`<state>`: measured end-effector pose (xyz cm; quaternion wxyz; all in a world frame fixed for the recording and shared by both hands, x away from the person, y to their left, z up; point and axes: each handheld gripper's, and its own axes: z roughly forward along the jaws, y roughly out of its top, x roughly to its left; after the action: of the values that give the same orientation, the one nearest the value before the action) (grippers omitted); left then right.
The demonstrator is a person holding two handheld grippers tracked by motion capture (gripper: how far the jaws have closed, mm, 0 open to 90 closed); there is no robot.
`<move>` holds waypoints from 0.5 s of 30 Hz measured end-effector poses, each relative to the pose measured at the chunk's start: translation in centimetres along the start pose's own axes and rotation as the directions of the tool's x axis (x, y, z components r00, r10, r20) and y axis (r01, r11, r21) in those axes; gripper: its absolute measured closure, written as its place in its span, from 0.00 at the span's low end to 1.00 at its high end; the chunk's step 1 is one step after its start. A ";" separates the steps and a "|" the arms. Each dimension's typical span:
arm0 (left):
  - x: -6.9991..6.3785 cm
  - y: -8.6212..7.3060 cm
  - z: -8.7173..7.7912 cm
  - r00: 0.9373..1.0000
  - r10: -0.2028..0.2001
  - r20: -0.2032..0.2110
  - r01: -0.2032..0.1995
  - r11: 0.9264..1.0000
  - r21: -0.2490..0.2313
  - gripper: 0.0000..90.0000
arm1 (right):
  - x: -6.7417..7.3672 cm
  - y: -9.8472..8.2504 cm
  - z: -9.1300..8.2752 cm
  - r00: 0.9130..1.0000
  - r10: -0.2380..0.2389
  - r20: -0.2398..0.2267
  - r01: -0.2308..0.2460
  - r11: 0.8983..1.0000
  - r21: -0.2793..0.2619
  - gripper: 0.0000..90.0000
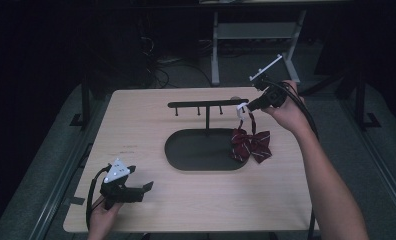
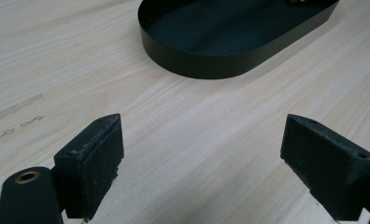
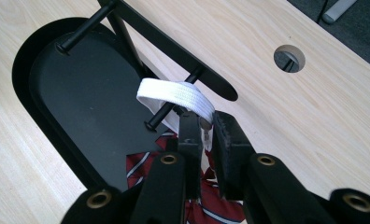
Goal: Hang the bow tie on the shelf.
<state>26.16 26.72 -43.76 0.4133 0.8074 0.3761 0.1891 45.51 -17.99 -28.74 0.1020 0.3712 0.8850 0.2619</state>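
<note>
- Table [image 1: 186, 210]: light wood-grain top with rounded corners. The grain runs across it in the left gripper view [image 2: 197, 140].
- Round cable hole [image 3: 289, 58]: cut through the tabletop near the far edge, with something dark and grey visible inside it. In the high view it is a small spot [image 1: 234, 98].
- Faint scuff marks [image 2: 17, 106]: pale short streaks on the wood towards the table's left side, also visible from above [image 1: 128, 147].
- Grey metal desk frame [image 1: 215, 50]: stands on the floor beyond the table, well apart from it.
- Loose cables [image 1: 161, 70]: a dark tangle on the floor behind the far left corner.
- Floor [image 1: 51, 145]: grey carpet.
</note>
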 end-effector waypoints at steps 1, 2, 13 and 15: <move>0.0 0.0 0.0 1.000 -0.001 0.000 0.001 1.000 0.000 0.14 | 0.0 0.0 0.0 1.000 0.001 0.000 -0.001 1.000 0.000 0.90; 0.0 0.0 0.0 1.000 0.000 0.000 0.000 1.000 0.000 0.14 | 0.0 -0.1 0.0 1.000 0.003 -0.002 -0.003 1.000 -0.001 0.90; 0.0 0.0 0.1 1.000 0.000 -0.001 0.000 1.000 0.000 0.14 | 0.1 -0.6 0.0 0.999 0.008 -0.039 -0.009 1.000 -0.013 0.86; 0.0 0.0 0.0 1.000 0.005 -0.001 -0.005 1.000 0.009 0.14 | 0.1 -0.8 0.1 0.999 0.005 -0.037 -0.005 1.000 -0.007 0.86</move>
<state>26.21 26.72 -43.79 0.4090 0.8102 0.3750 0.1888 45.03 -18.35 -29.19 0.0863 0.3681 0.8848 0.2723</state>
